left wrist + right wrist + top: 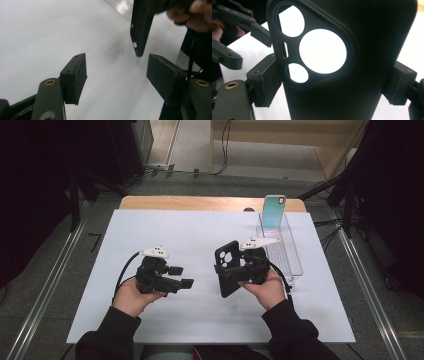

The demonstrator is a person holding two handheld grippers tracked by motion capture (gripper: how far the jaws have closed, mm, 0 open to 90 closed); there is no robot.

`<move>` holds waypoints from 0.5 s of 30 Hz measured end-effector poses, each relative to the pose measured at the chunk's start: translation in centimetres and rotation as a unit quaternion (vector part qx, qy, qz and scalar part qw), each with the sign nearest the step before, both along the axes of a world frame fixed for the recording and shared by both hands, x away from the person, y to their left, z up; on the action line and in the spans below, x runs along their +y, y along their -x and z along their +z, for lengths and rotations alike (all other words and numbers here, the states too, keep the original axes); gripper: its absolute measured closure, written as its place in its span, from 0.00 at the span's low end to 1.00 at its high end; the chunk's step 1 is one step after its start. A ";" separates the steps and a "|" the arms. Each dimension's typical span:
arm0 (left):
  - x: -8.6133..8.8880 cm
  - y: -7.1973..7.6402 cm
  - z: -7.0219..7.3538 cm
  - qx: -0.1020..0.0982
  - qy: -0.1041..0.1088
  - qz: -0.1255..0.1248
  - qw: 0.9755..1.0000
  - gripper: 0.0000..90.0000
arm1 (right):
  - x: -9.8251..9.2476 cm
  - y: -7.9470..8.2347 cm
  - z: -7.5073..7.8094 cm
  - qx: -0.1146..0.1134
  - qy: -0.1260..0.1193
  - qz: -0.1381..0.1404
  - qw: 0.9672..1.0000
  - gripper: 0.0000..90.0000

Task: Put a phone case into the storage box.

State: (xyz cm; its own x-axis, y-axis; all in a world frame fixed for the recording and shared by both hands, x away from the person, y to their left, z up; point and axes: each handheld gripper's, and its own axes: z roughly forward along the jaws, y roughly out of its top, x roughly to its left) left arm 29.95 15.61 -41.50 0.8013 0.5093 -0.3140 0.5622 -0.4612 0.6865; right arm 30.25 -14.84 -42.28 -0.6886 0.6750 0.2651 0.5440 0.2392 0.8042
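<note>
The black phone case [228, 267] stands tilted above the white table [150, 227], right of the middle, clamped across its width by the right gripper [240, 266]. In the right gripper view the pads press on both long edges of the case [367, 62], with the camera cut-outs showing the bright table through them. The right hand [267, 287] cups that gripper from below, forearm coming in from the near edge.

The left gripper [182, 276] lies nearly level, pointing toward the case, its jaws spread with nothing between them; the left hand [132, 297] grips it from behind. In the left gripper view the case's lower edge [140, 32] hangs just beyond the parted pads, apart from them.

A clear rack [285, 250] sits just right of the right gripper, holding a pale teal phone case [274, 212] upright at its far end. Bare table stretches left and forward.
</note>
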 end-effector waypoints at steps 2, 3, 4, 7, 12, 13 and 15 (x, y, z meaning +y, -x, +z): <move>0.6 0.2 -0.6 -0.011 -0.014 -0.001 1.000 0.36 | -0.2 -0.1 0.2 0.001 0.001 0.003 1.000 0.15; 0.8 0.4 -0.8 -0.013 -0.019 0.001 1.000 0.36 | -0.2 -0.2 0.2 0.001 0.000 0.004 1.000 0.15; 1.1 0.5 -1.1 -0.014 -0.020 0.001 1.000 0.36 | -0.3 -0.2 0.3 0.002 0.000 0.005 1.000 0.15; 1.9 0.8 -1.7 -0.019 -0.018 0.000 1.000 0.36 | -0.5 -0.4 0.4 0.002 0.000 0.004 1.000 0.15; 2.8 1.2 -2.6 -0.022 -0.017 0.003 1.000 0.33 | -0.9 -0.8 0.6 0.005 -0.004 0.004 1.000 0.15; 2.9 1.4 -2.8 -0.022 -0.020 0.006 1.000 0.33 | -0.9 -0.8 0.6 0.005 -0.005 0.003 1.000 0.15; 3.2 1.6 -3.0 -0.022 -0.024 0.008 0.999 0.33 | -1.1 -0.9 0.8 0.005 -0.007 0.002 1.000 0.15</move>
